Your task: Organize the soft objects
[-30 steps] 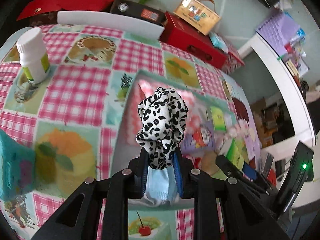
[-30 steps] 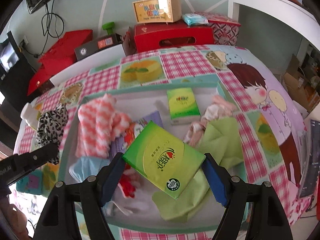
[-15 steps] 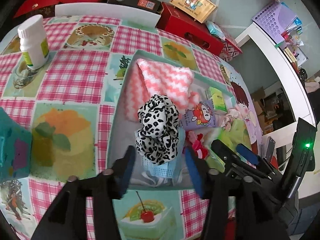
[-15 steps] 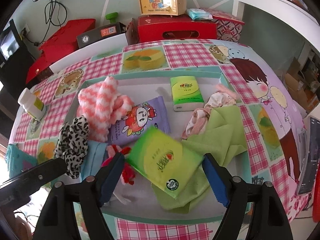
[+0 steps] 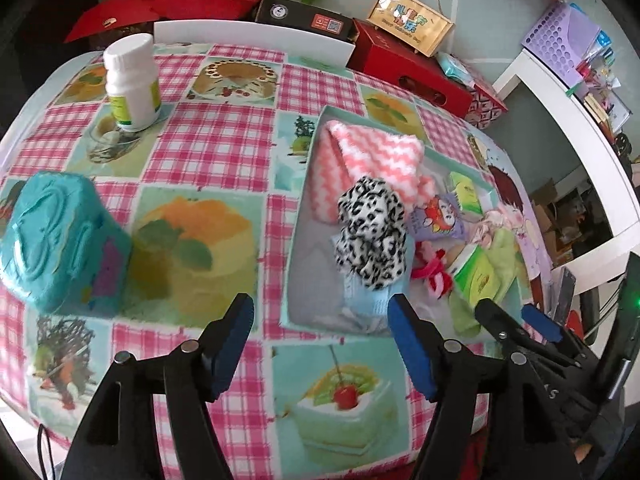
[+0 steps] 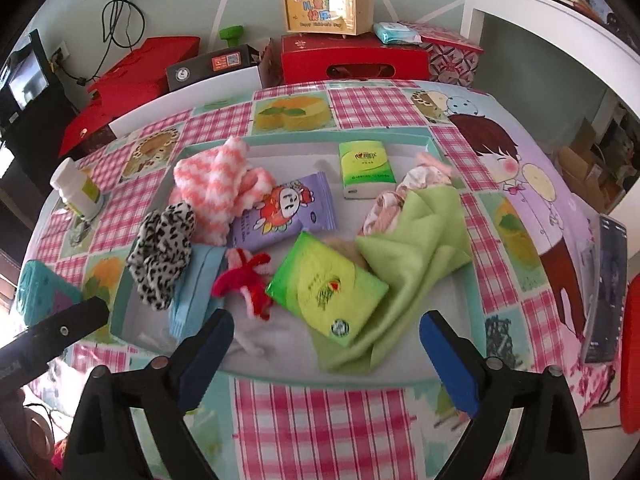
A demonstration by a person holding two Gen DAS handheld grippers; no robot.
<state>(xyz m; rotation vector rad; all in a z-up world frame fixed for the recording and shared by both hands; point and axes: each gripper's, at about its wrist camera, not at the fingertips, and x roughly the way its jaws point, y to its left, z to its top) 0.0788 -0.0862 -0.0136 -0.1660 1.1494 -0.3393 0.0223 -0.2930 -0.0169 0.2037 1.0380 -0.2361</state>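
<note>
A: How does the left gripper [image 5: 320, 316] stand?

B: Its jaws are spread wide with nothing between them, held above the near edge of the shallow teal tray [image 5: 298, 216] on the checked worktop [image 5: 208, 148].

A: And the right gripper [image 6: 326, 334]?

B: Also wide apart and empty, over the tray's near rim. Just beyond it lies a green tissue pack [image 6: 326, 286], partly on a light green cloth [image 6: 416, 256].

A: Where is the spotted piece?

B: The black-and-white spotted scrunchie [image 5: 372, 236] sits in the tray's near left part, resting on a pale blue face mask [image 6: 196, 284]. Behind it lies a pink-and-white zigzag cloth [image 5: 360, 164].

A: What else is in the tray?

B: A red fuzzy item [image 6: 248, 280] beside the mask, a purple cartoon-printed packet [image 6: 288, 212] near the middle, a second green tissue pack [image 6: 362, 168] toward the far rim, and a pinkish floral cloth [image 6: 404, 192] tucked against the green one.

A: And outside the tray?

B: A white bottle [image 5: 132, 84] stands at the worktop's far left, well apart from the tray. A teal box [image 5: 60, 236] sits nearer, left of the tray. Beyond the worktop are red boxes [image 6: 352, 58] and a yellow carry box [image 6: 330, 8].
</note>
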